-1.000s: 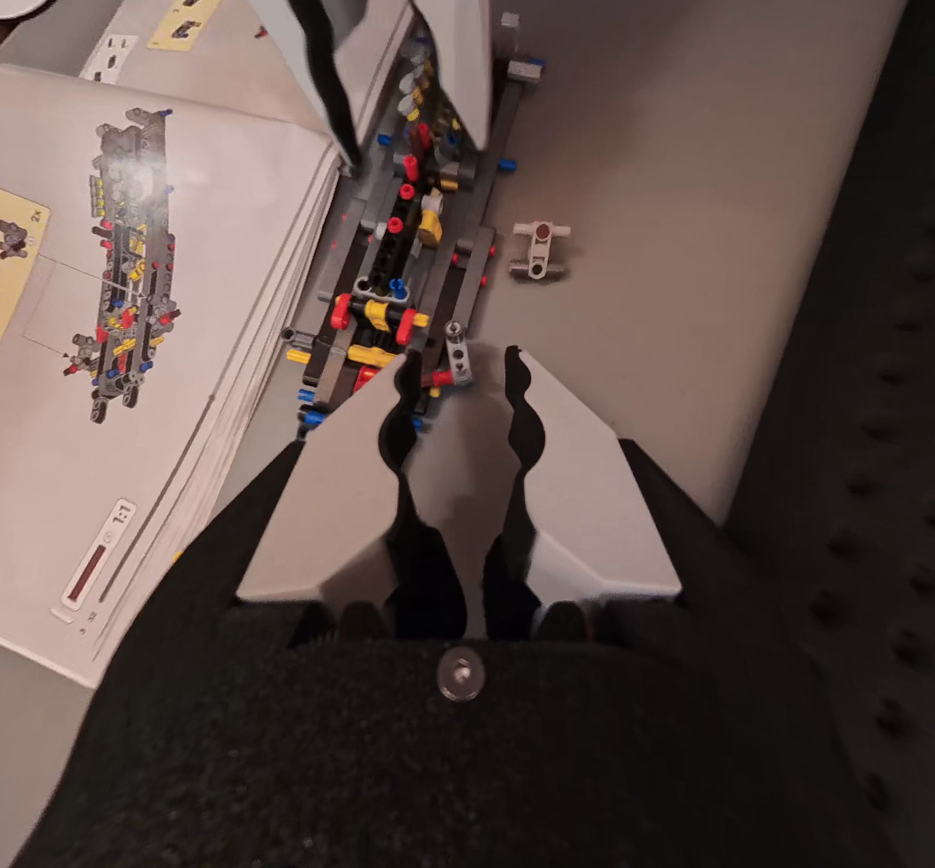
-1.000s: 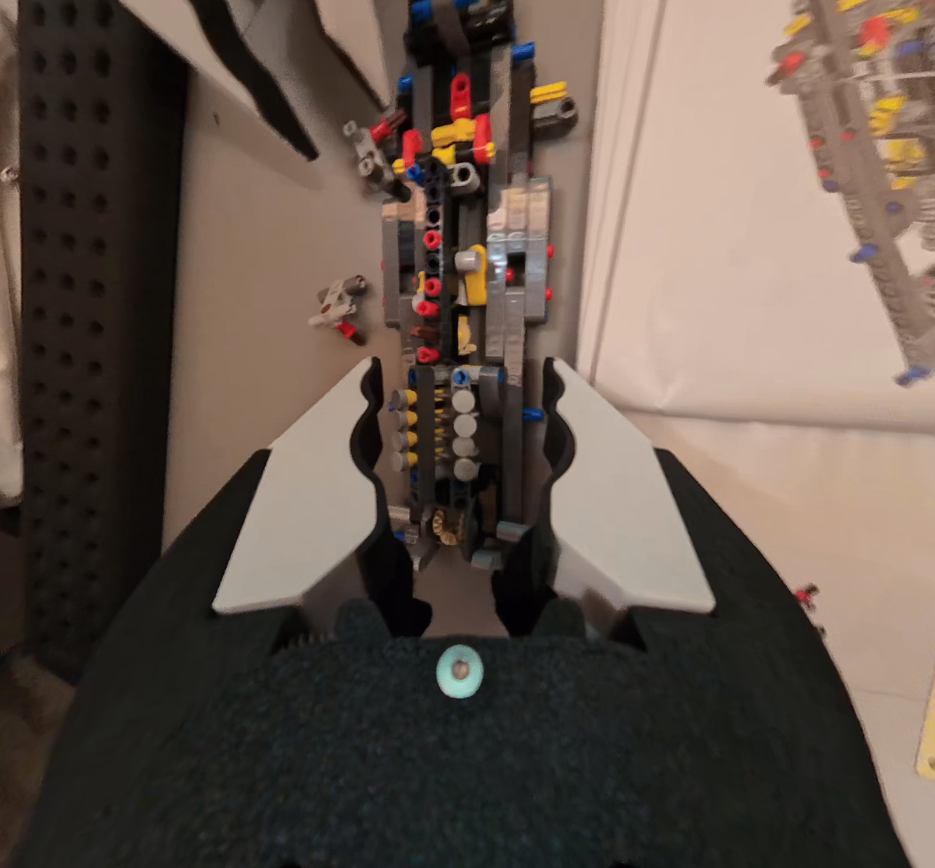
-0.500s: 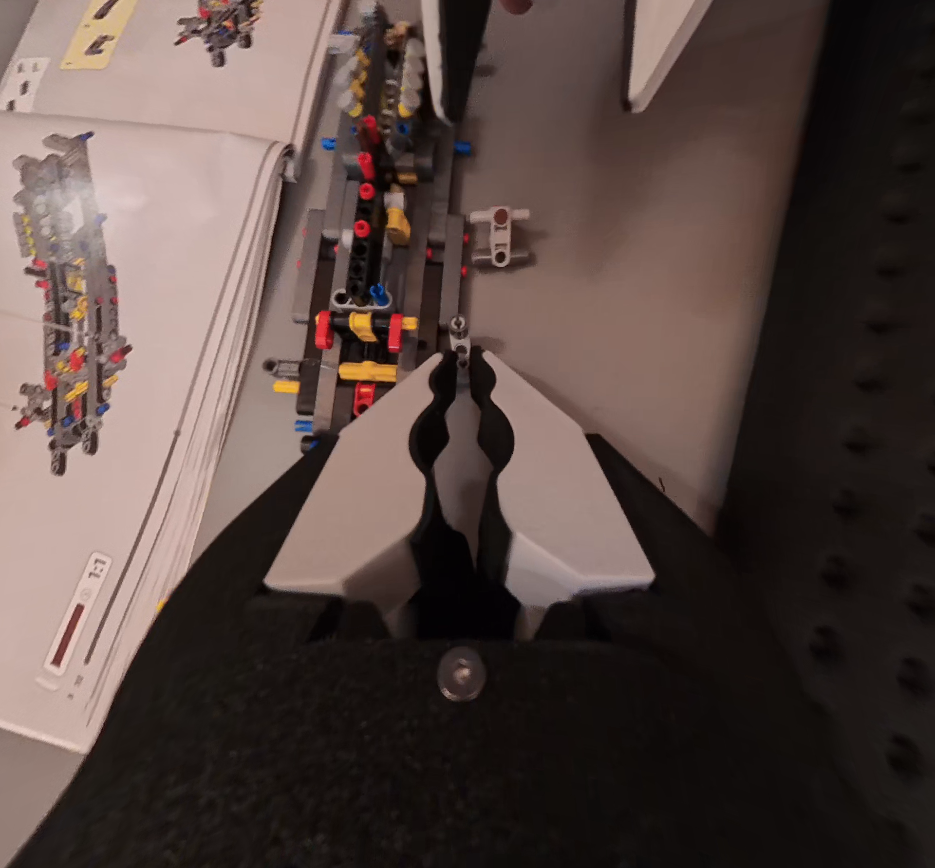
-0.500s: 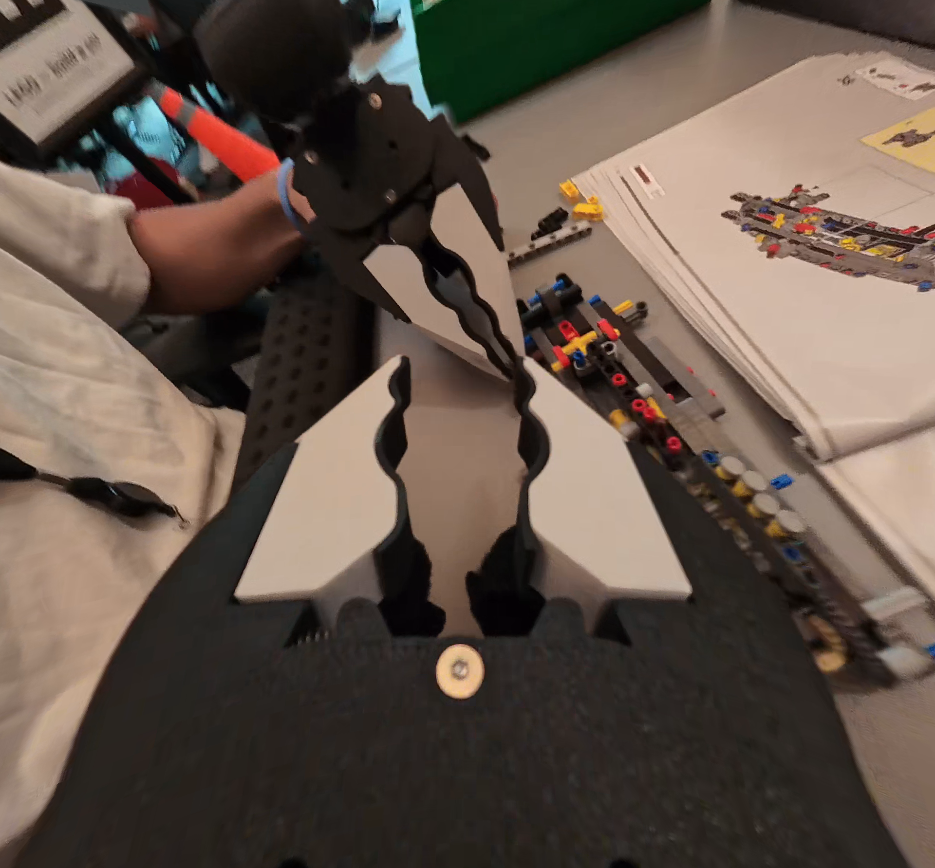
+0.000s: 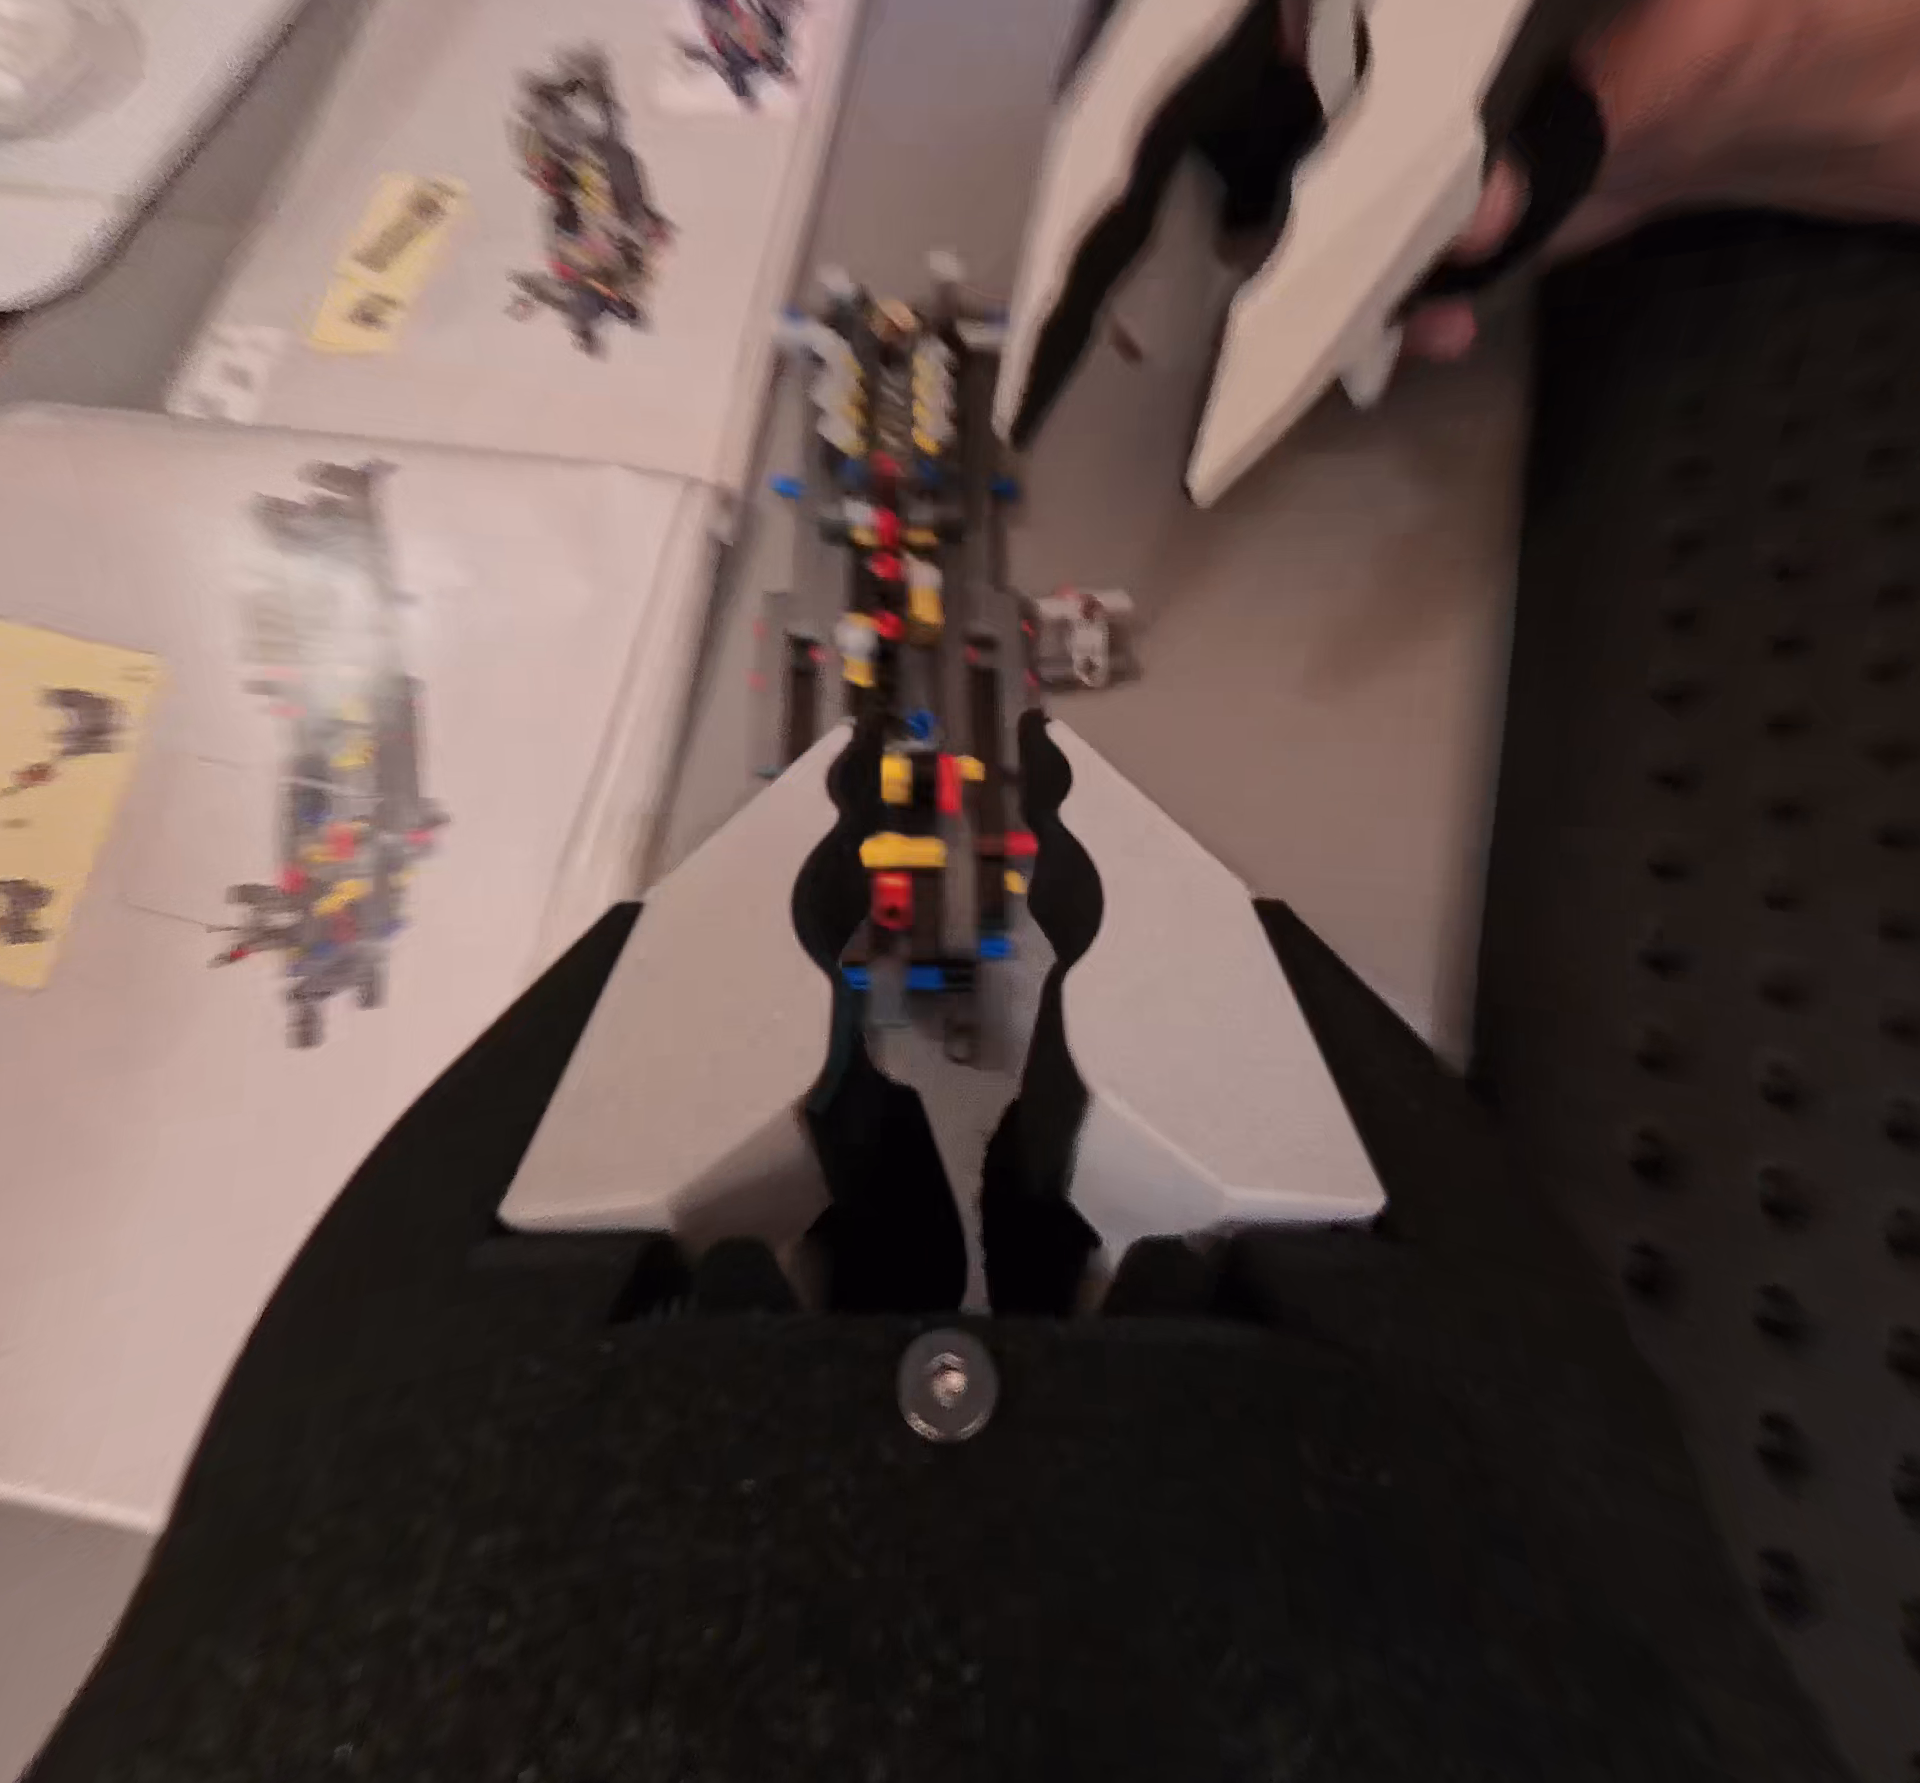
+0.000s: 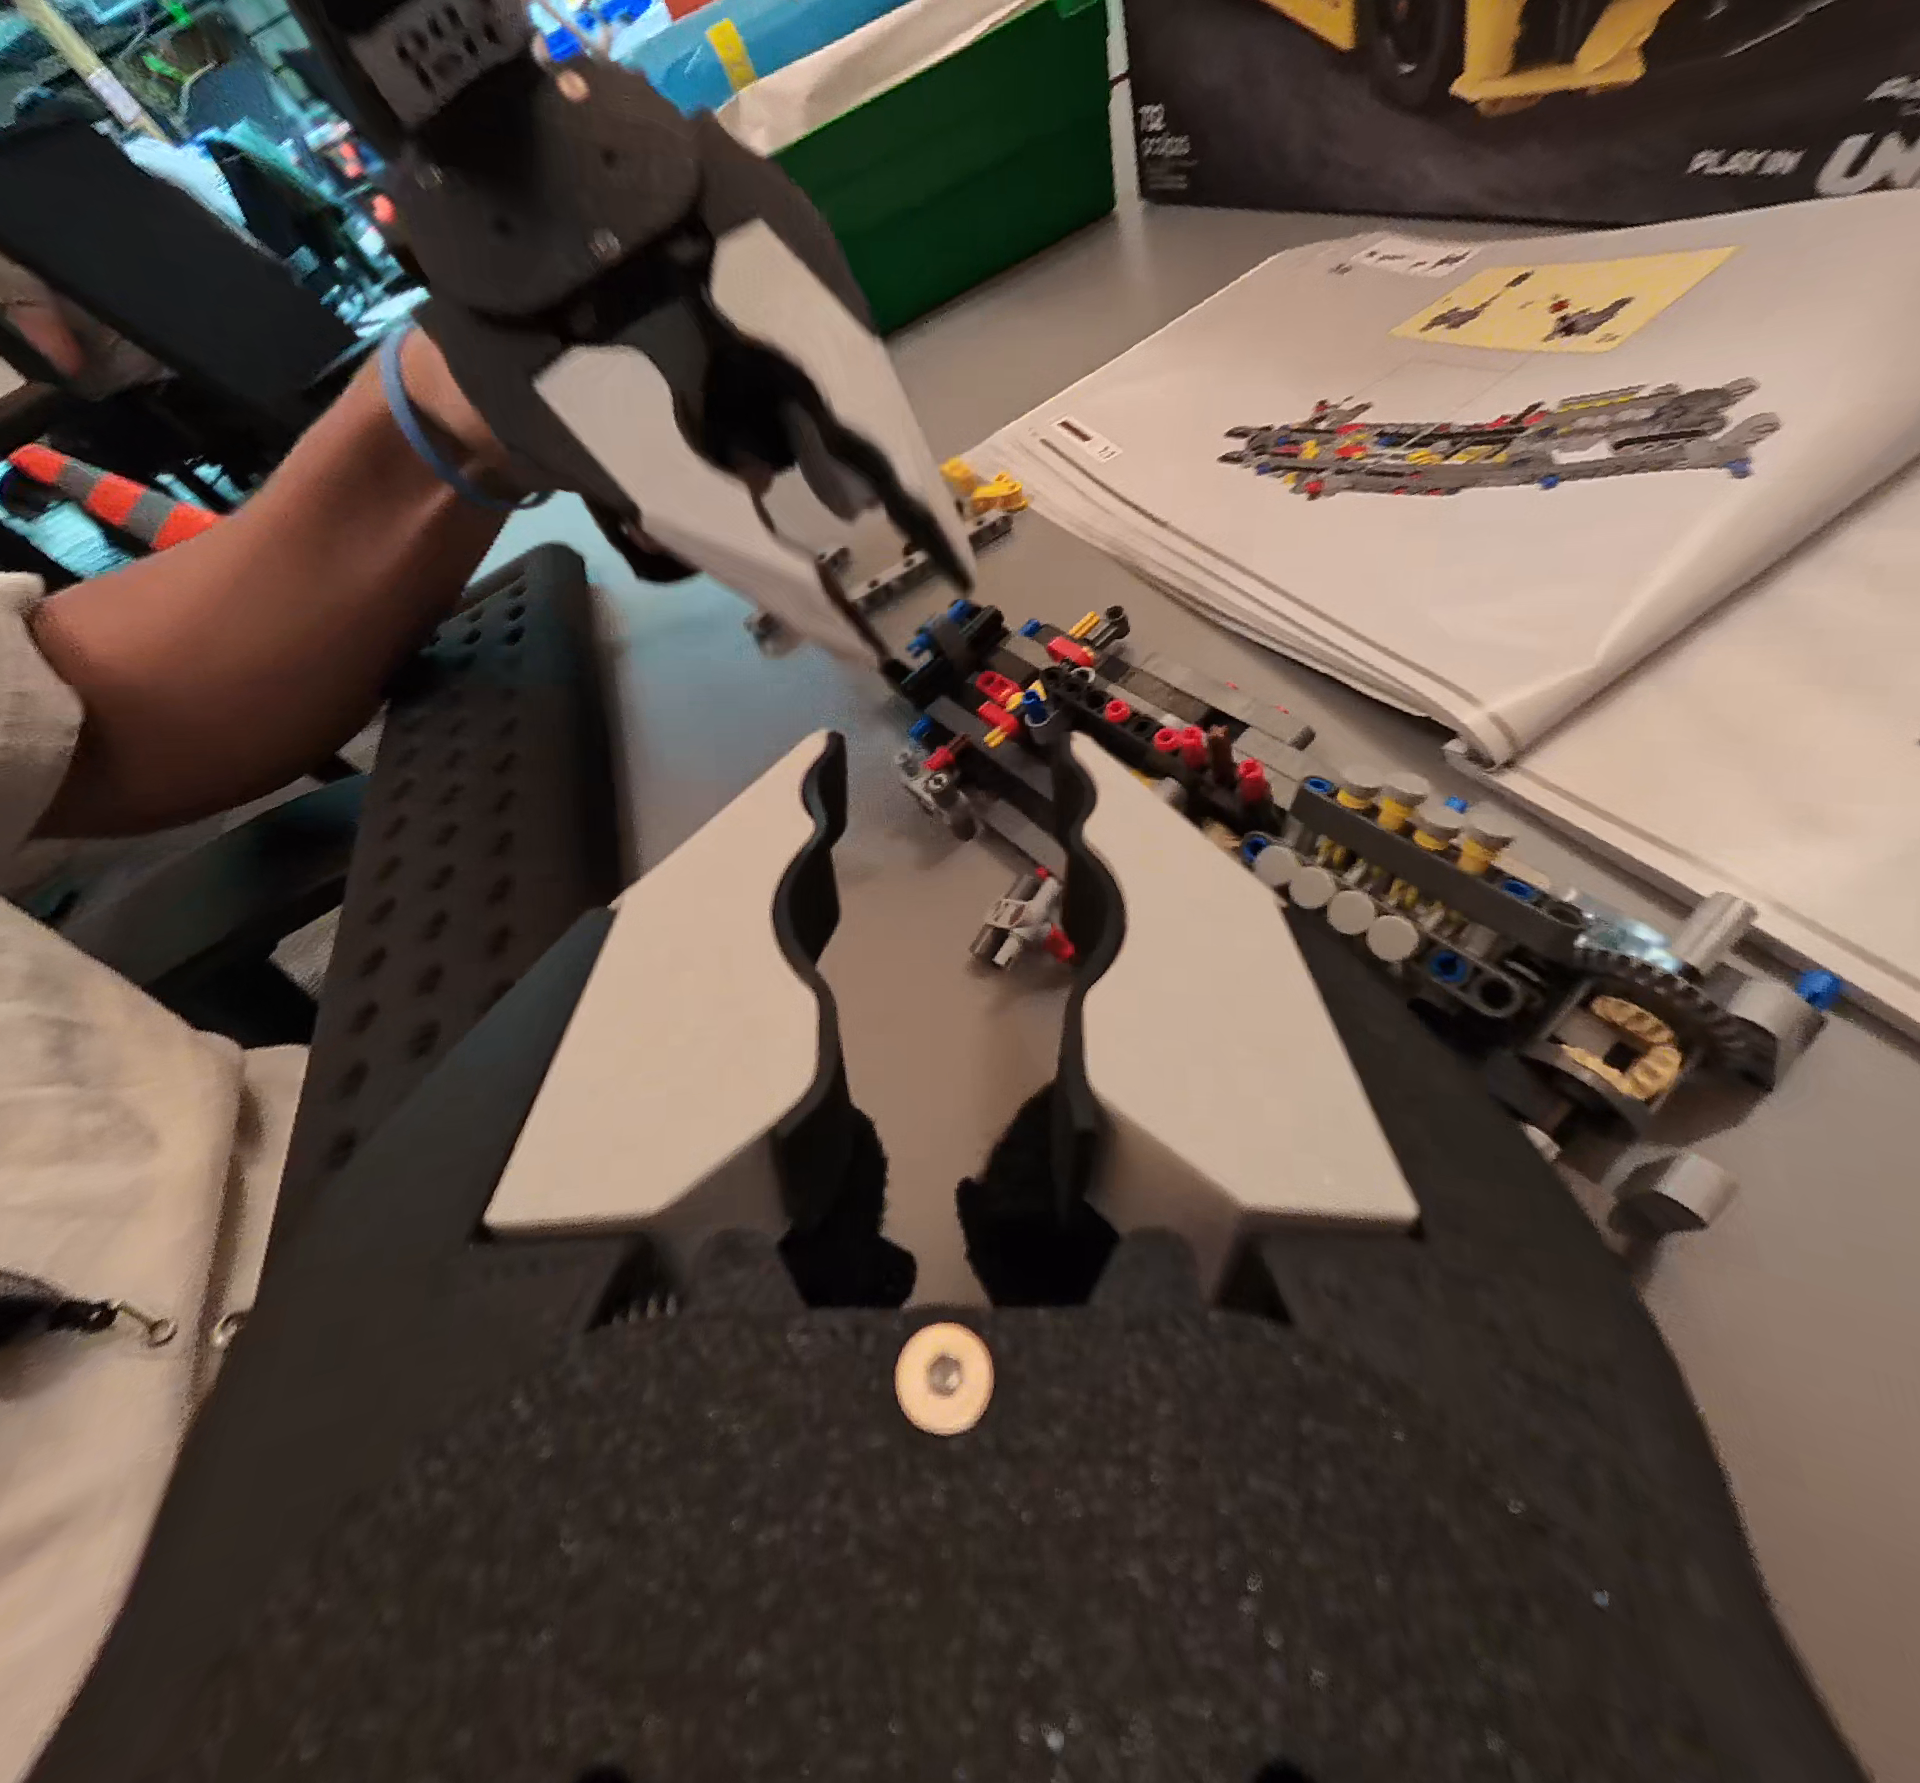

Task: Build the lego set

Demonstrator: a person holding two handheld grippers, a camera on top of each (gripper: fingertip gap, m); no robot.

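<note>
My left tongs (image 5: 940,746): jaws parted, nothing held, poised over the near end of the long lego chassis (image 5: 914,653), whose yellow, red and blue pins show through the gap; this view is blurred. My right tongs (image 6: 951,746): jaws likewise apart and empty, held above bare table (image 6: 727,673) just short of the chassis (image 6: 1299,819), well off its geared end. In the right wrist view my left tongs (image 6: 904,606) come down with their tips at the far end of the chassis, whether touching I cannot tell. Chassis: lies flat on the grey table, lengthwise along the edge of the open instruction booklet (image 6: 1455,507). Loose sub-assembly (image 6: 1023,923), small, grey and white with a red pin: on the table just beside the chassis, partly hidden behind my right tongs' finger. Yellow loose pieces (image 6: 987,486): near the booklet's corner, behind my left tongs. Perforated black mat (image 6: 468,798): along the table's edge on the side away from the booklet. Green bin (image 6: 966,144): far side of table, pale paper or bags inside; exact contents not discernible. Set box (image 6: 1507,40), dark with a yellow car pictured: upright behind the booklet. White tray (image 5: 114,92): at a corner of the left wrist view, contents too blurred to tell.
</note>
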